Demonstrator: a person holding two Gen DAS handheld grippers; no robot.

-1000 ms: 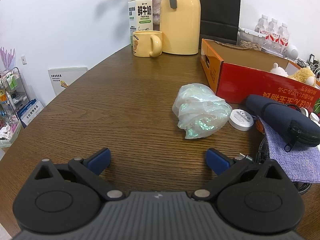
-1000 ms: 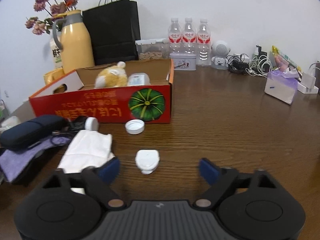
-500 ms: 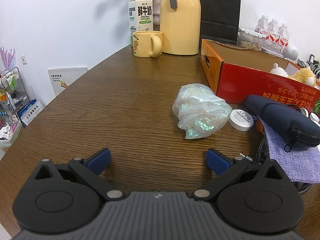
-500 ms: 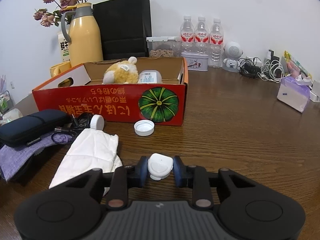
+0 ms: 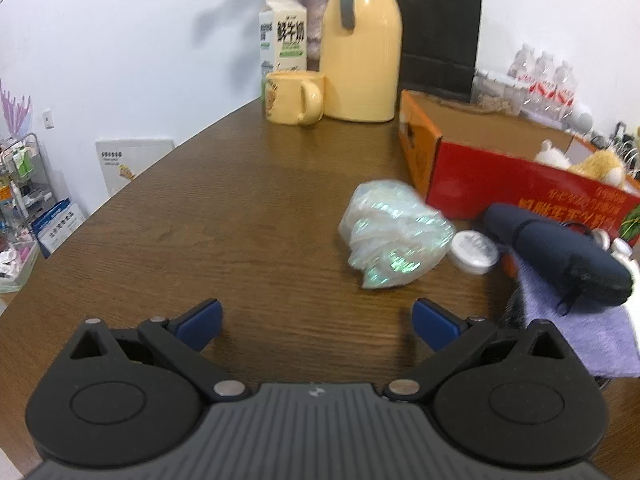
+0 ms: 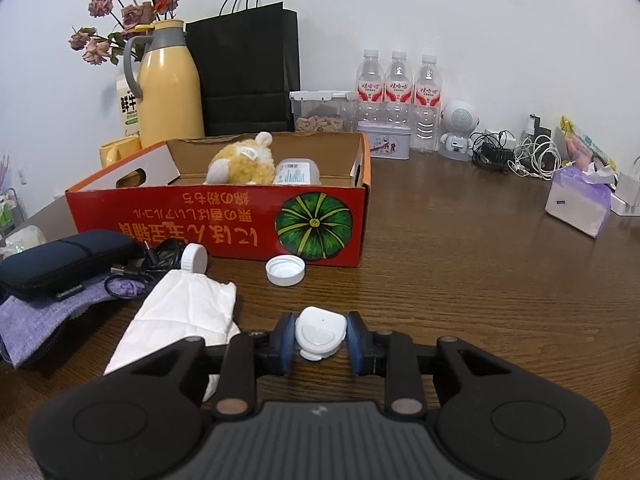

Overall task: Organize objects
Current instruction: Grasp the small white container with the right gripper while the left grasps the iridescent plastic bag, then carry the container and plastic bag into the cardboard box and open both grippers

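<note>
My right gripper [image 6: 320, 338] is shut on a small white rounded case [image 6: 320, 334], its blue pads pressing both sides just above the table. Behind it stands a red cardboard box [image 6: 224, 216] holding a yellow plush toy [image 6: 242, 160] and a clear plastic container [image 6: 296, 172]. A white bottle cap [image 6: 285, 270] lies in front of the box. My left gripper [image 5: 316, 320] is open over bare wood with nothing between its fingers. Ahead of it to the right lie an iridescent crumpled bag [image 5: 394, 236], a round white tin [image 5: 474, 252] and a dark blue zip pouch [image 5: 560, 256].
A white cloth [image 6: 184, 312], purple cloth [image 6: 44, 316], black cable [image 6: 160, 256] and a small white bottle [image 6: 194, 258] crowd the left. At the back stand a yellow thermos [image 6: 170, 88], black paper bag [image 6: 248, 72], three water bottles [image 6: 398, 100], a mug [image 5: 294, 98] and milk carton [image 5: 284, 36].
My right gripper closed on the small white case, which was lying free on the table between open fingers a second ago. The left gripper stayed still and open.
</note>
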